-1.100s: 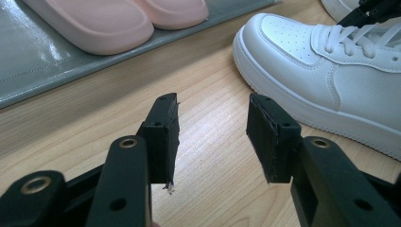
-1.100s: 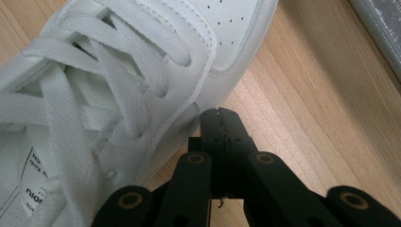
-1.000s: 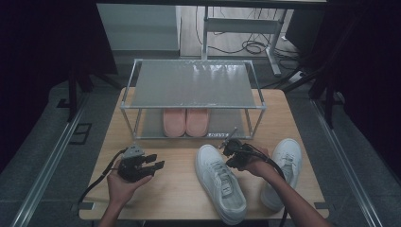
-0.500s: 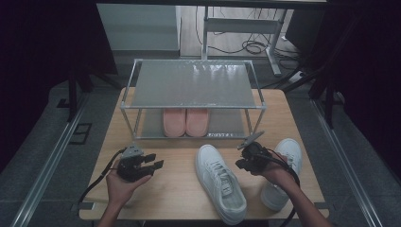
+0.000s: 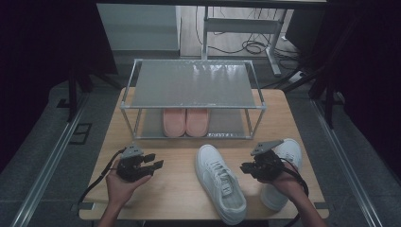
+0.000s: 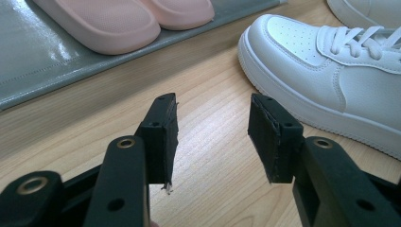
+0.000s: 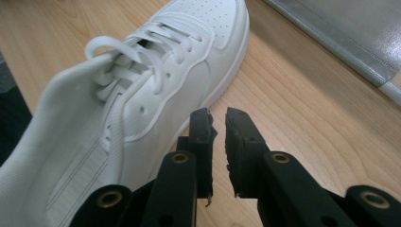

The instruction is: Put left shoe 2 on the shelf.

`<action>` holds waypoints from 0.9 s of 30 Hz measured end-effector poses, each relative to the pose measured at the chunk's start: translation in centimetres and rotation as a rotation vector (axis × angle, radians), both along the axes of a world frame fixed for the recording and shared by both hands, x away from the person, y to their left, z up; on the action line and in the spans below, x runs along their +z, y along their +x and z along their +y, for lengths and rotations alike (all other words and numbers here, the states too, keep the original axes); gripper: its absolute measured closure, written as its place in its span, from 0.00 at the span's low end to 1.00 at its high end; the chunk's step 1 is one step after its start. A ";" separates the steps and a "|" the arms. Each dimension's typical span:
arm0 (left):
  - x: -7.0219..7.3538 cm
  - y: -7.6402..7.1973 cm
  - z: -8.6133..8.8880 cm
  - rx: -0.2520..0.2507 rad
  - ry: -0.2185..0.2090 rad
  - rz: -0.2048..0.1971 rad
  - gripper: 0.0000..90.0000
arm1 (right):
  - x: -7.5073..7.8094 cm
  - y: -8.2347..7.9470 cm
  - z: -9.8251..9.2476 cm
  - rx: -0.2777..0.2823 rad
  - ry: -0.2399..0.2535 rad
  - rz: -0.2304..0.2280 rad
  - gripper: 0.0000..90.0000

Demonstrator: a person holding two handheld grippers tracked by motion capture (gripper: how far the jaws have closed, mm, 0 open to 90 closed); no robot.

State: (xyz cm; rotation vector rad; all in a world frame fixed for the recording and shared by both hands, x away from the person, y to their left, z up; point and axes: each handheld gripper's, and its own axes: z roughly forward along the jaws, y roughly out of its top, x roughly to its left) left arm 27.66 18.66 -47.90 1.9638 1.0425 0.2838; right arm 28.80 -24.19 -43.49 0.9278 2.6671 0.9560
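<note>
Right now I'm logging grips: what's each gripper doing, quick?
Left gripper: open, nothing between its jaws.
Right gripper: jaws have just been opening, narrow gap, nothing held; white sneaker beside it.

No text, label, brand or number is being shown legibly. Nothing readable is being displayed on any surface.

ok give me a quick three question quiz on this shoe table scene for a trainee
1. True or false: the pink slippers sit on the rack's top shelf.
2. Which is nearer the left hand-held gripper: A) middle sneaker B) right sneaker?
3. What lies between the pads of the right hand-held gripper?

Key: 1 false, lower shelf. 2 A. 3 nothing; a narrow empty gap, jaws just been opening.
</note>
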 end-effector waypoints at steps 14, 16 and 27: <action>-0.1 0.0 -0.1 0.002 0.006 0.002 0.59 | 0.1 -2.7 0.3 -0.004 0.102 -0.035 0.65; -0.1 0.0 -0.1 0.002 0.005 0.001 0.59 | 0.1 -3.1 0.6 -0.007 0.114 -0.039 0.63; -0.2 0.0 -0.2 -0.002 0.003 0.004 0.59 | -1.3 -3.4 2.4 -0.021 0.108 -0.017 0.58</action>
